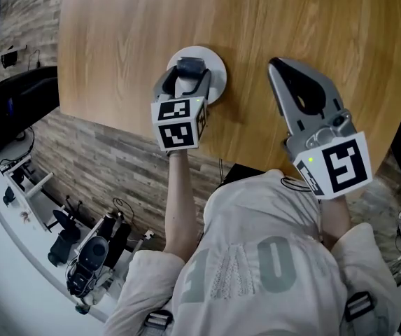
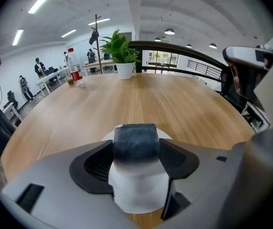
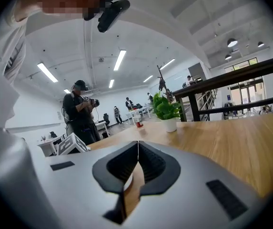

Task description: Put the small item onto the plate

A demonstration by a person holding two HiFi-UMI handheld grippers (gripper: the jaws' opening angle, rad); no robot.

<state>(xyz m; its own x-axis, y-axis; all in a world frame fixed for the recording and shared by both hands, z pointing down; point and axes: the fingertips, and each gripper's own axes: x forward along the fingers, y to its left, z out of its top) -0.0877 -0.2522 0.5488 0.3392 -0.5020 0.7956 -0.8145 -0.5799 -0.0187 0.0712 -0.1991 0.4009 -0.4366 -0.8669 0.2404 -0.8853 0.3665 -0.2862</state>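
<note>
Placing step: left gripper (image 1: 188,75) clamps the item (image 2: 135,140) over the plate (image 1: 217,68), right gripper (image 1: 277,66) sits empty, jaws together, right of the plate; next should be lower and release.

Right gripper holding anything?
No, the right gripper has its fingers shut against each other with nothing between them.

The dark blue-grey, block-shaped small item (image 2: 135,140) is pinched between the jaws of the left gripper (image 2: 136,148), directly over the round white plate (image 2: 138,192).
</note>
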